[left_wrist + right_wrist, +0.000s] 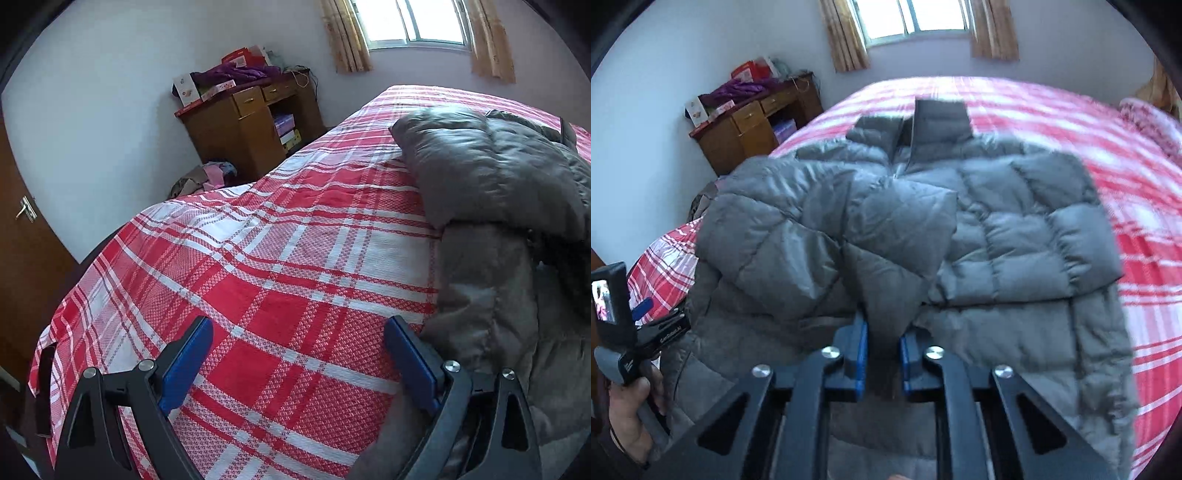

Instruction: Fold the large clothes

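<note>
Red-and-white plaid bedspread (280, 280) covers the bed, and the grey puffer jacket (997, 229) lies spread on it. Right gripper (882, 354) fingers pinch a jacket sleeve fold. Left gripper (299, 354) fingers spread wide beside the jacket's edge, holding nothing.

Grey jacket (491, 206) on plaid bed (258, 266)

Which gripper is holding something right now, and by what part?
The right gripper pinches a fold of the grey jacket, seemingly a sleeve end. The left gripper is open, holding nothing.
</note>
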Action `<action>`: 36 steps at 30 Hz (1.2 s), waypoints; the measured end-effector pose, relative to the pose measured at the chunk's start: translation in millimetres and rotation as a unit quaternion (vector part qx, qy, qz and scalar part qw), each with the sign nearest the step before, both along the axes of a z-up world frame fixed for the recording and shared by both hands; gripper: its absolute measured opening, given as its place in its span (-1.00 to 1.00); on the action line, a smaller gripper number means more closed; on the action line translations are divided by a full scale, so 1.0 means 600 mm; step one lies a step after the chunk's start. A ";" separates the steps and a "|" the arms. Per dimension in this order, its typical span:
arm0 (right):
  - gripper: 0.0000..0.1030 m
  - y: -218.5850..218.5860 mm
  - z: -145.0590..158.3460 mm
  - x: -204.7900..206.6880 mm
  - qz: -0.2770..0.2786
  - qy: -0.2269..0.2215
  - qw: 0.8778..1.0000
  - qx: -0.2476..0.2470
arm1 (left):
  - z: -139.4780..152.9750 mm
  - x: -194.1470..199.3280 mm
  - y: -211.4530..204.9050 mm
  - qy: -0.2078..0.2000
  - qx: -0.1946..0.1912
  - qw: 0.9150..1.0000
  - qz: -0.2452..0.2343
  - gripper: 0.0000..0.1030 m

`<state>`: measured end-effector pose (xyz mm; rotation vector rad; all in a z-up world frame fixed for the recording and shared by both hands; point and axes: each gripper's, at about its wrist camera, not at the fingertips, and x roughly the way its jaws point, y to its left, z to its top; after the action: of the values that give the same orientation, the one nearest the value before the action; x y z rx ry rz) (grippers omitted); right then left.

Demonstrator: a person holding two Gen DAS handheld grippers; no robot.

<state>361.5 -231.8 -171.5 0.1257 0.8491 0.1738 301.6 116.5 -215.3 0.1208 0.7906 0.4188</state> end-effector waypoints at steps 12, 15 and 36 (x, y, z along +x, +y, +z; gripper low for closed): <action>0.54 -0.093 0.005 -0.013 -0.087 0.002 0.996 -0.024 | 0.110 -0.021 -0.012 0.024 -0.063 0.994 -0.092 0.82; 0.41 -0.109 0.060 -0.046 -0.130 -0.056 0.989 -0.039 | 0.196 -0.012 -0.029 -0.018 -0.083 0.989 -0.118 0.82; 0.08 0.008 -0.030 0.103 -0.092 -0.051 0.994 -0.029 | 0.021 0.200 -0.141 0.014 -0.044 0.997 -0.065 0.92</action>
<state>423.4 -227.0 -189.6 0.1385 0.7360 -0.0171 421.8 32.0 -202.6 0.0959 0.8225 0.2586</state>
